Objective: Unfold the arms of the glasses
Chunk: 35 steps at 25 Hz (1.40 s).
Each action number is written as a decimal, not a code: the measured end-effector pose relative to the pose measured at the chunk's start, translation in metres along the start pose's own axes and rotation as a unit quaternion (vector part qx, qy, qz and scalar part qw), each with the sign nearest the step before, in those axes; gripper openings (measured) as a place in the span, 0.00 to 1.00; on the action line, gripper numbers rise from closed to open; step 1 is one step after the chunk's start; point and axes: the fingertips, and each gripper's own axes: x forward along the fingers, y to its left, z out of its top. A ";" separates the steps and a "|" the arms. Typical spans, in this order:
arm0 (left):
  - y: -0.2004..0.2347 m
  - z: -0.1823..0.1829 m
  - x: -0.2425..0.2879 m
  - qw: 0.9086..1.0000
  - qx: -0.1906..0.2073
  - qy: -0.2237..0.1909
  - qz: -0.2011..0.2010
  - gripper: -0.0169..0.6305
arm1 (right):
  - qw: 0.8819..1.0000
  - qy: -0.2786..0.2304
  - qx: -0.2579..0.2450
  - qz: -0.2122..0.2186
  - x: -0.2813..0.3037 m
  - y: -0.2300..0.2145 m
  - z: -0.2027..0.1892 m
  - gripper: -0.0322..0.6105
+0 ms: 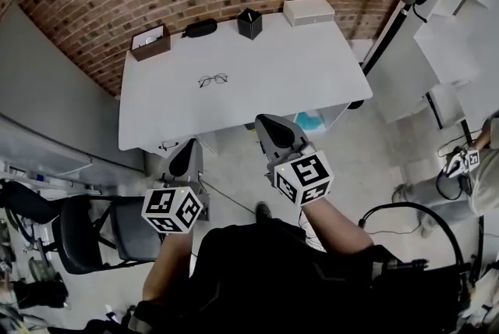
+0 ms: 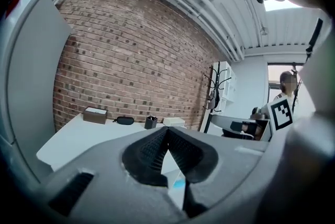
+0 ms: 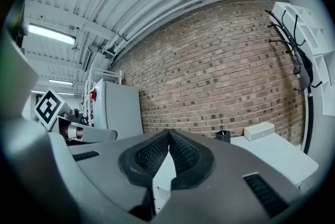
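Left gripper (image 1: 187, 147) and right gripper (image 1: 267, 124) short of the desk (image 1: 312, 75)

Both hover before its near edge, each with jaws pressed together on nothing. The glasses (image 1: 213, 79) lie in the middle of the desk, well apart from both; a brown box (image 1: 150, 41), black case (image 1: 199, 28), cup (image 1: 249, 23) and white box (image 1: 309, 11) line the far edge.

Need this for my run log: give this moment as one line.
phase: pre-grasp | left gripper: shut, empty | right gripper: shut, empty | glasses: on table, untouched
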 end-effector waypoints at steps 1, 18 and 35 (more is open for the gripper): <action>0.000 -0.001 0.004 1.000 -0.001 0.003 0.001 0.04 | 1.000 0.000 0.004 0.001 0.001 -0.004 -0.002 0.06; 0.066 0.007 0.093 1.000 -0.006 0.022 -0.015 0.04 | 1.000 0.023 -0.008 -0.006 0.093 -0.035 -0.011 0.06; 0.199 -0.021 0.198 0.993 -0.022 0.104 -0.048 0.04 | 0.992 0.114 -0.010 -0.054 0.238 -0.075 -0.069 0.06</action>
